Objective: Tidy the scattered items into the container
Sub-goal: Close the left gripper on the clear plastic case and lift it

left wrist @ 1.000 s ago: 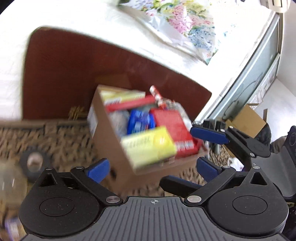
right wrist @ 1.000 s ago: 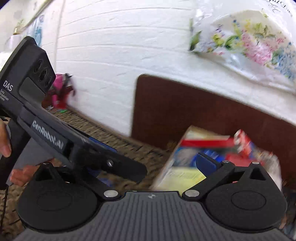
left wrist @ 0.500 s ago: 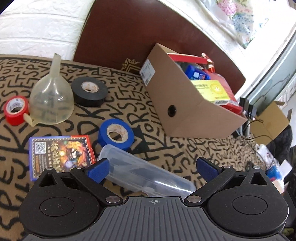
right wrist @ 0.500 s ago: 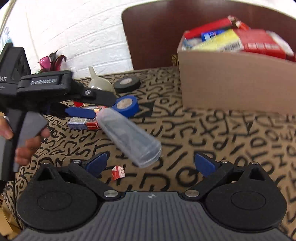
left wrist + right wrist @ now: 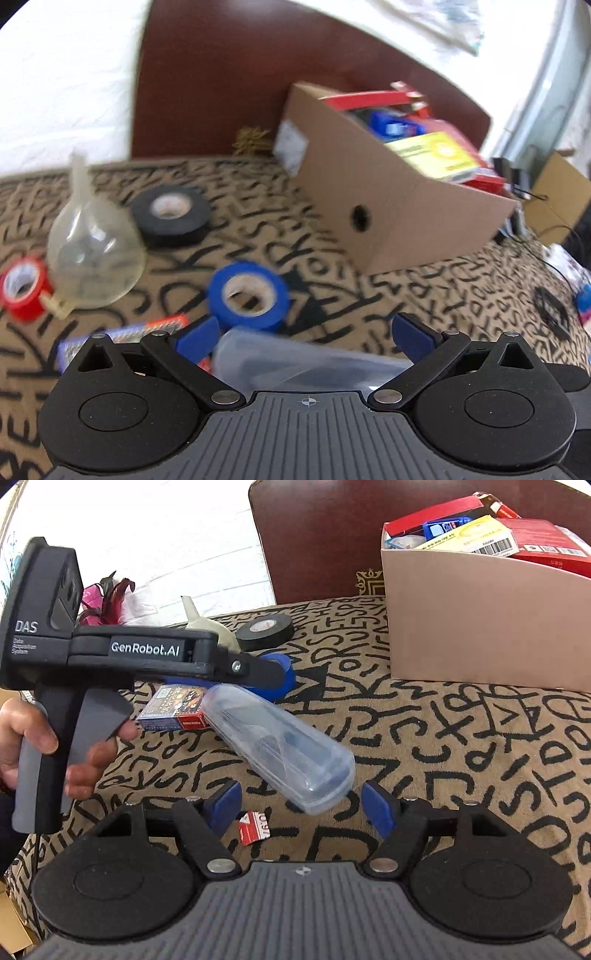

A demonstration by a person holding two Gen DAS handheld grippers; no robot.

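A clear plastic case (image 5: 280,738) lies slanted on the patterned cloth (image 5: 461,738). Its near end sits between the blue fingertips of my right gripper (image 5: 302,803), whose jaws are closing with gaps still on both sides. My left gripper (image 5: 273,675), held by a hand (image 5: 26,734), hovers open over the case's far end (image 5: 295,362). From the left wrist, the left gripper (image 5: 303,334) straddles that end without touching it. Blue tape (image 5: 247,295), black tape (image 5: 170,214), red tape (image 5: 24,288), a funnel (image 5: 92,258) and a card box (image 5: 173,707) lie scattered. The cardboard box (image 5: 480,627) holds several packets.
A dark brown panel (image 5: 325,535) and a white brick wall stand behind the cloth. A small red and white scrap (image 5: 255,830) lies by my right fingers. Pink feathers (image 5: 107,602) sit at the far left. Another carton (image 5: 557,192) and cables lie off the right edge.
Both grippers dropped from box height to just above the cloth. The right one rolled level and its jaws narrowed around the case's near end. The left one edged closer over the far end.
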